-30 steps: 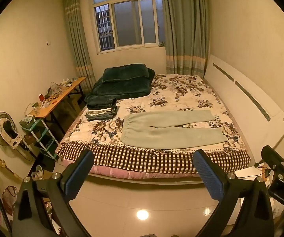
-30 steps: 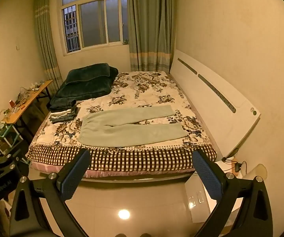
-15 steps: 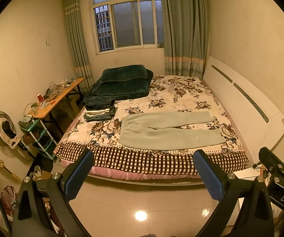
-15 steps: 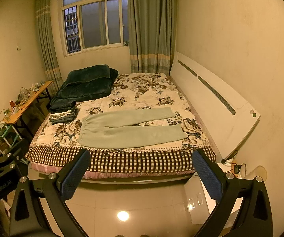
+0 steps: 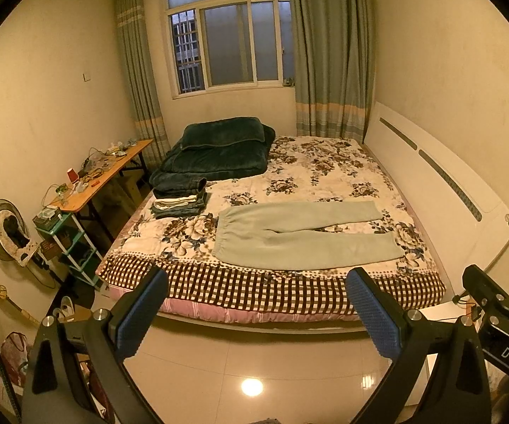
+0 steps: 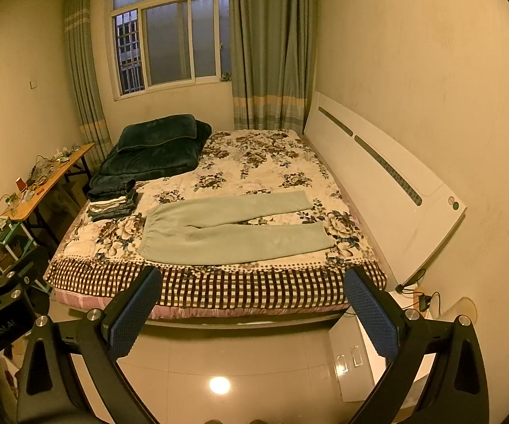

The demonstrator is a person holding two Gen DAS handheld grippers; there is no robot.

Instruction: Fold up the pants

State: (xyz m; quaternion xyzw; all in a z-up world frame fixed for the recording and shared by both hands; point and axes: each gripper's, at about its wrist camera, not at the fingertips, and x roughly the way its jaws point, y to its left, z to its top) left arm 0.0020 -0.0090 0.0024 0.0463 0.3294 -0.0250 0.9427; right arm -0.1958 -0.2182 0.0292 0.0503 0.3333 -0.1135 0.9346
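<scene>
Pale green pants [image 5: 300,238] lie flat on the floral bed [image 5: 325,173] near its front edge, waistband to the left, the two legs spread to the right. They also show in the right wrist view [image 6: 233,228]. My left gripper [image 5: 256,312] is open and empty, held over the floor well short of the bed. My right gripper [image 6: 252,309] is open and empty too, also back from the bed. Part of the right gripper shows at the right edge of the left wrist view [image 5: 498,318].
A folded dark green blanket [image 5: 219,148] and a small stack of folded clothes [image 5: 178,205] sit at the bed's far left. A wooden desk [image 5: 102,176], a shelf cart [image 5: 67,243] and a fan [image 5: 7,229] stand left. A white headboard [image 5: 438,190] runs along the right. A white nightstand [image 6: 357,360] is by the bed's corner.
Both views have shifted slightly; the bed and pants sit a little higher in frame. Both grippers stay open. The pants have not moved.
</scene>
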